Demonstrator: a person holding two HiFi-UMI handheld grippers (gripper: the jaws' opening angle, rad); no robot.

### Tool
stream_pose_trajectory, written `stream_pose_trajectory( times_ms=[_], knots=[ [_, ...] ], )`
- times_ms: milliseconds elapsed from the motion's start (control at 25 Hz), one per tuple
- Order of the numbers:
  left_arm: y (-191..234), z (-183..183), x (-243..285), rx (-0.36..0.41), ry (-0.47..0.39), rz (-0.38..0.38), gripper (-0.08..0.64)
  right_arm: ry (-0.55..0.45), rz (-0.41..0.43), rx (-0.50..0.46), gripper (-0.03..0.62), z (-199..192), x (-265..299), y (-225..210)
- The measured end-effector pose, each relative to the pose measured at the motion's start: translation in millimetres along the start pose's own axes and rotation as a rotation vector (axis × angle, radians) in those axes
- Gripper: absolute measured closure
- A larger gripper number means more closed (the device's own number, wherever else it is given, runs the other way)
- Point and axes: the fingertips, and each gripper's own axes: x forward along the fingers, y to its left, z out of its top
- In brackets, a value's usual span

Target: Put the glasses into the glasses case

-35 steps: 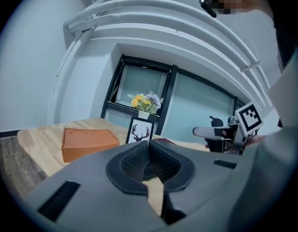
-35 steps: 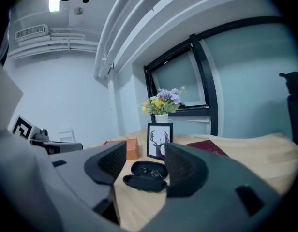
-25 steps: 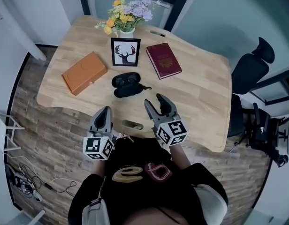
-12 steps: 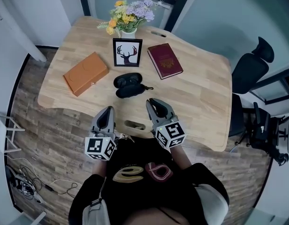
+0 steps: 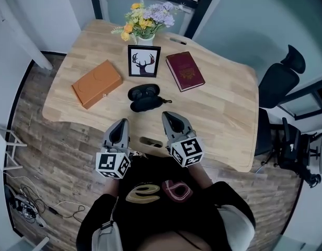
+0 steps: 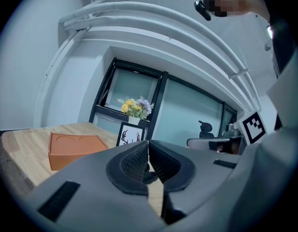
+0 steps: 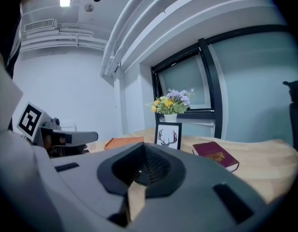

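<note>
A black glasses case (image 5: 145,98) lies open on the wooden table (image 5: 223,109), in front of the picture frame; dark shapes fill its halves and I cannot tell the glasses apart from it. My left gripper (image 5: 119,127) hovers at the near table edge, shut, its pads (image 6: 137,159) meeting with nothing between them. My right gripper (image 5: 173,120) sits beside it, a little nearer the case. Its jaws have just been closing and now stand shut on nothing (image 7: 141,166). Both grippers stay short of the case.
An orange box (image 5: 97,83) lies at the left, a deer picture frame (image 5: 144,61) and a flower vase (image 5: 145,22) stand behind the case, and a dark red book (image 5: 185,70) lies at the right. A black office chair (image 5: 278,80) stands off the table's right side.
The right gripper's jaws went from wide open to shut with nothing caught, and the gripper drew back slightly toward the near edge. The left gripper stayed where it was.
</note>
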Motion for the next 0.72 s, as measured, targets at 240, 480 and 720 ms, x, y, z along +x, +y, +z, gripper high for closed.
stream_pose_trajectory(
  times_ms=[240, 480, 720],
  knots=[
    [4.6, 1.1, 4.5, 0.0, -0.005, 0.003, 0.54, -0.002, -0.013, -0.006, 0.581, 2.8, 5.1, -4.4],
    [6.6, 3.7, 7.9, -0.026, -0.02, -0.004, 0.54, -0.013, -0.003, -0.086, 0.581, 9.5, 6.2, 1.6],
    [9.1, 2.1, 9.5, -0.033, -0.02, -0.003, 0.54, -0.003, -0.007, -0.091, 0.581, 6.1, 7.9, 2.3]
  ],
)
